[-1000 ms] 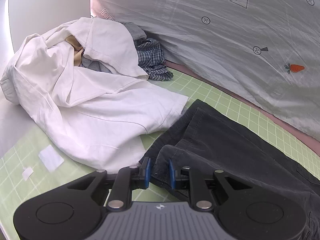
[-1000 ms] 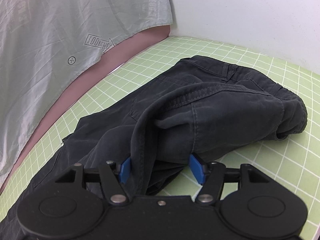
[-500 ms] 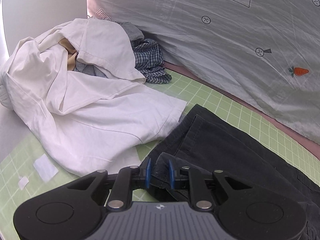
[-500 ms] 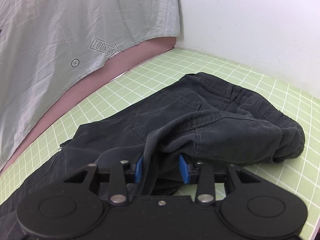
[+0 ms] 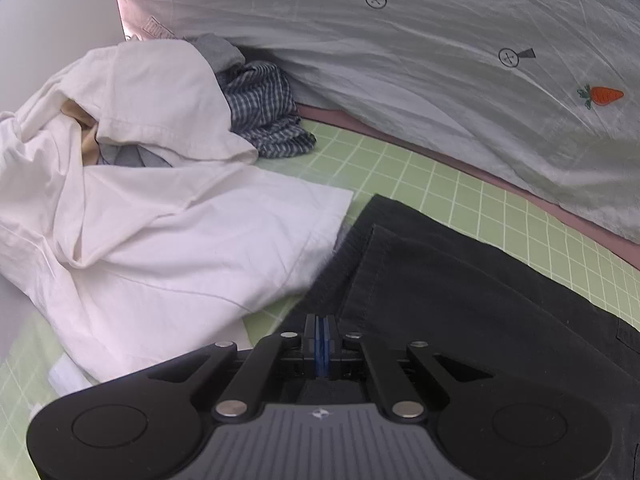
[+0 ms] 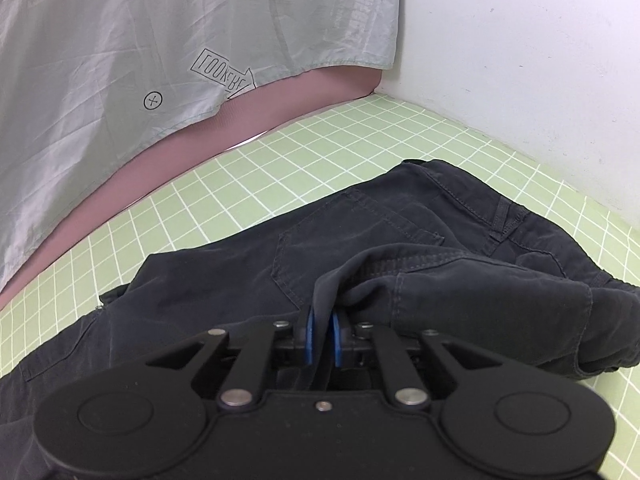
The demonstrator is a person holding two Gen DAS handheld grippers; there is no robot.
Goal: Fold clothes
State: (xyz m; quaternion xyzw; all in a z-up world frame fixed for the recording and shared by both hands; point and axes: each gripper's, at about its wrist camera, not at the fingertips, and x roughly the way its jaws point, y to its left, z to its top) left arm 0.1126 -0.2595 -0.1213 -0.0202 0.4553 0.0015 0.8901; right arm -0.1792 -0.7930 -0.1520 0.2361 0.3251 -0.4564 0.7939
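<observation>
Dark grey trousers [image 5: 460, 292] lie across the green grid mat [image 5: 440, 184]. In the left wrist view my left gripper [image 5: 320, 334] is shut, its blue pads pressed together on the hem end of a trouser leg. The right wrist view shows the waist end of the trousers [image 6: 420, 256], bunched, with a back pocket and belt loops facing up. My right gripper [image 6: 322, 334] is shut on a raised fold of that fabric near the waistband.
A heap of clothes sits left of the trousers: a white shirt [image 5: 160, 216], a checked garment [image 5: 264, 112] and grey pieces beneath. A pale printed sheet [image 5: 460, 60] hangs along the back over a pink edge. A white wall [image 6: 520, 60] bounds the mat on the right.
Both grippers went from open to shut on the trousers. The left pads closed on the leg hem, the right pads on the waist fold, and both cameras moved closer to the cloth.
</observation>
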